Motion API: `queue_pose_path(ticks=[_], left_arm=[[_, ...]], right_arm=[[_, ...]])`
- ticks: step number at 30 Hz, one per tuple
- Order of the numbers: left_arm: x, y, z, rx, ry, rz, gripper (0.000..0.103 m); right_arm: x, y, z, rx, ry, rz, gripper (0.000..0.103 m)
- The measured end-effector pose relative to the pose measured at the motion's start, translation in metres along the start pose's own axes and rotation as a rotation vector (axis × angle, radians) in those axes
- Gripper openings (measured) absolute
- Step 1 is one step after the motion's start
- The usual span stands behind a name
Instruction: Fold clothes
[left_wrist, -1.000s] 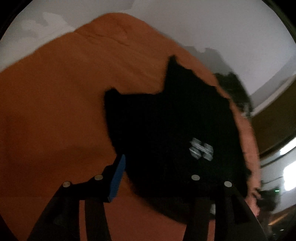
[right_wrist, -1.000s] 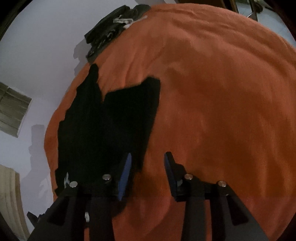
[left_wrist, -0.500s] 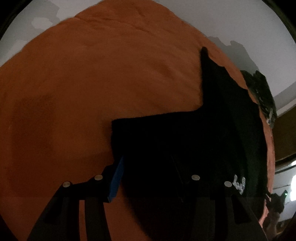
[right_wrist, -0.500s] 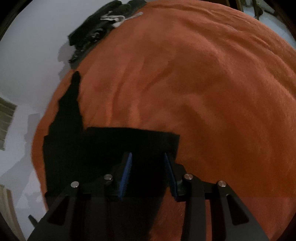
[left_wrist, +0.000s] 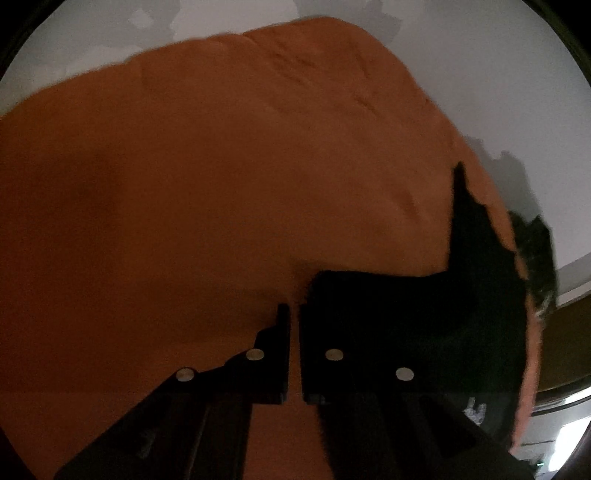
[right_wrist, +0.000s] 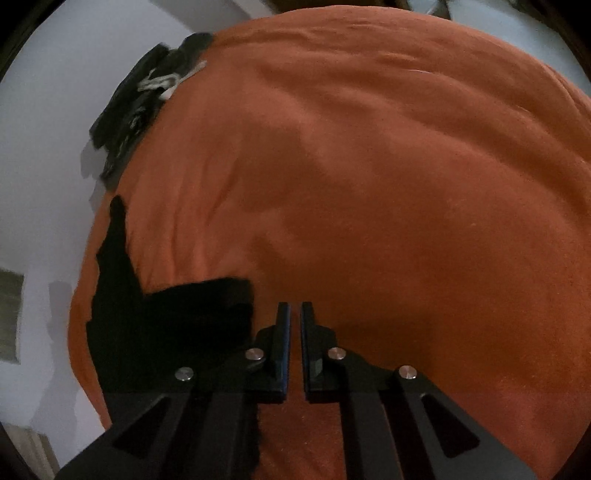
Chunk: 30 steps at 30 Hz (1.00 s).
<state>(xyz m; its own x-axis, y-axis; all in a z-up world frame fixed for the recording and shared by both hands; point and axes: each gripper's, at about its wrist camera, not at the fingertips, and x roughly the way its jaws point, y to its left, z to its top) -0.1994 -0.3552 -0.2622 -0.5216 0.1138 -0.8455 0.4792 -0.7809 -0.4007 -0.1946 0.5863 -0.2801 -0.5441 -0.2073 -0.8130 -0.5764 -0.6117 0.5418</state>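
Both tools low over orange cover (right_wrist: 388, 184) — left tool (left_wrist: 294, 317), right tool (right_wrist: 295, 314) nearly closed

Left wrist camera low over orange bed (left_wrist: 221, 184), facing forward, right wrist likewise, both sharing black garment (right_wrist: 155, 325) and bed

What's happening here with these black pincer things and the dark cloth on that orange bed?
A person holds a gripper in each hand and is folding a black garment laid on an orange blanket. The left gripper and the right gripper both have their jaws nearly closed with only orange blanket showing in the gap, so neither seems to grip the cloth. A second dark pile sits at the blanket's far edge.
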Motion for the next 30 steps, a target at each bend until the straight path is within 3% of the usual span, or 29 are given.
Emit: queue_pose_path(ticks=[1, 2, 3, 4, 6, 10, 11, 12, 13, 14, 15, 17, 21, 24, 25, 28, 29, 30], left_arm=[[0.001, 0.000, 0.003, 0.002, 0.019, -0.029, 0.019], [0.003, -0.001, 0.004, 0.007, 0.032, -0.059, 0.032], [0.004, -0.004, 0.005, 0.020, 0.039, -0.070, 0.047], [0.006, -0.007, 0.006, 0.037, 0.043, -0.070, 0.053], [0.011, -0.015, 0.006, 0.080, 0.043, -0.088, 0.056], [0.026, -0.020, 0.010, 0.096, 0.053, -0.096, 0.056], [0.027, -0.019, 0.011, 0.084, 0.042, -0.102, 0.052], [0.025, -0.018, 0.010, 0.065, 0.020, -0.122, 0.022], [0.023, -0.015, 0.008, 0.043, 0.007, -0.144, 0.003], [0.020, -0.012, 0.009, 0.016, -0.004, -0.159, 0.003], [0.015, -0.007, 0.009, -0.009, -0.027, -0.169, 0.003], [0.004, 0.004, 0.008, -0.053, -0.070, -0.188, 0.003], [-0.013, 0.032, 0.009, -0.125, -0.100, -0.199, 0.003], [-0.010, 0.042, 0.004, -0.149, -0.044, -0.193, 0.004], [-0.009, 0.043, 0.004, -0.155, -0.021, -0.192, 0.006], [-0.003, 0.039, 0.001, -0.166, -0.016, -0.201, 0.036], [-0.008, 0.041, -0.001, -0.178, -0.034, -0.201, 0.048], [-0.012, 0.042, -0.002, -0.186, -0.050, -0.210, 0.051]], right_arm=[[0.000, -0.001, 0.002, 0.001, 0.006, 0.009, 0.006], [0.000, -0.002, 0.004, 0.001, 0.011, 0.018, 0.006], [0.000, -0.003, 0.005, 0.002, 0.017, 0.027, 0.014], [0.000, -0.005, 0.007, 0.002, 0.023, 0.036, 0.020], [0.004, -0.006, 0.007, 0.020, 0.035, 0.076, 0.036], [0.017, -0.011, 0.005, 0.060, 0.032, 0.146, 0.040], [0.018, -0.013, 0.003, 0.078, 0.028, 0.165, 0.040], [0.019, -0.014, 0.002, 0.095, 0.023, 0.182, 0.040], [0.019, -0.015, 0.002, 0.103, 0.019, 0.191, 0.040], [0.018, -0.015, 0.002, 0.103, 0.016, 0.194, 0.035], [0.018, -0.014, 0.002, 0.092, 0.014, 0.187, 0.020], [0.018, -0.010, 0.001, 0.051, 0.013, 0.158, 0.001], [0.007, -0.004, 0.000, -0.016, -0.040, 0.101, 0.000], [-0.005, -0.010, 0.005, -0.005, -0.075, 0.093, 0.000], [-0.006, -0.012, 0.008, 0.002, -0.065, 0.105, 0.000], [0.004, -0.013, 0.012, 0.027, 0.021, 0.155, 0.005], [0.009, -0.011, 0.012, 0.037, 0.059, 0.173, 0.019], [0.013, -0.008, 0.011, 0.036, 0.084, 0.188, 0.038]])
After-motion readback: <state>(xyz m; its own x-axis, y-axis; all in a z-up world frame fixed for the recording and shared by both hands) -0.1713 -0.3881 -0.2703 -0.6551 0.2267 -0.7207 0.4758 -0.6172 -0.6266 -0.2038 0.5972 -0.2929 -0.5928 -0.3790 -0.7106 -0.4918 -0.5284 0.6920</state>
